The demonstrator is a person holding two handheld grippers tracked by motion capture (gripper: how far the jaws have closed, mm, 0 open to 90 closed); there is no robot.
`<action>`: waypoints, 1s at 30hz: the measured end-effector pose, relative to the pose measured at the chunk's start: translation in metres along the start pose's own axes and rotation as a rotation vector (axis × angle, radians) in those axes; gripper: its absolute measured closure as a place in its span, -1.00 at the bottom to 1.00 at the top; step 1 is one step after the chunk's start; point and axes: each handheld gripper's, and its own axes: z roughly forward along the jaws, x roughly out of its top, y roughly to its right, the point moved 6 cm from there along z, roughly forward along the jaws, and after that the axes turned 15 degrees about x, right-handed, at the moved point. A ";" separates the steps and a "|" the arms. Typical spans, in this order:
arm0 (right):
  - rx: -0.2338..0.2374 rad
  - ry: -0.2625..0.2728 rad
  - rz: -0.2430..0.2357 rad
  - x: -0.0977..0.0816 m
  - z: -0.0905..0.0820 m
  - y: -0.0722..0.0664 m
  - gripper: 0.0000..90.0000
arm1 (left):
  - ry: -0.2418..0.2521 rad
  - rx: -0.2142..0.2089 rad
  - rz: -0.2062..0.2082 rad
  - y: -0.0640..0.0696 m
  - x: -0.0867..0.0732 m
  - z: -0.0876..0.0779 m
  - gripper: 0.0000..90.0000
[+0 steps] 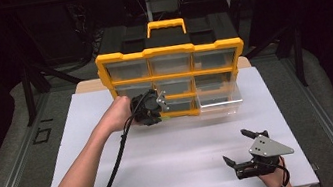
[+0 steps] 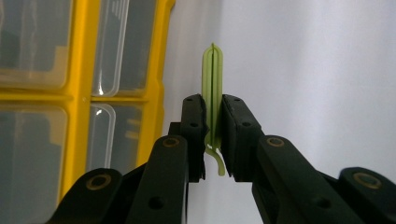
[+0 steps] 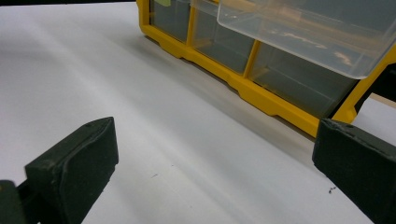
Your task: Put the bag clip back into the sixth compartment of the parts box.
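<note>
Left gripper (image 2: 213, 140) clamping green clip (image 2: 213, 88), seemingly upright

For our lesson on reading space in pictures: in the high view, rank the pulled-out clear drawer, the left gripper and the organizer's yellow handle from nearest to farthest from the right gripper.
1. Pulled-out clear drawer, up and slightly left of the right gripper.
2. Left gripper, far left, at the organizer's lower-left corner.
3. Yellow handle, on top of the organizer, at the back.

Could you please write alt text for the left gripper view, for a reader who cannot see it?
The left gripper is shut on a thin, pale green clip, which sticks up past its black jaws against the white table. At left stands a yellow organizer with clear drawers.
</note>
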 end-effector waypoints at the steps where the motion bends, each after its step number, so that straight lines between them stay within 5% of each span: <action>1: 0.000 0.000 0.000 0.000 0.000 0.000 -1.00 | 0.004 0.001 0.000 -0.001 0.001 -0.001 0.77; 30: 0.001 0.000 -0.002 0.000 0.000 0.000 -1.00 | 0.029 0.011 0.003 -0.017 0.022 -0.018 0.77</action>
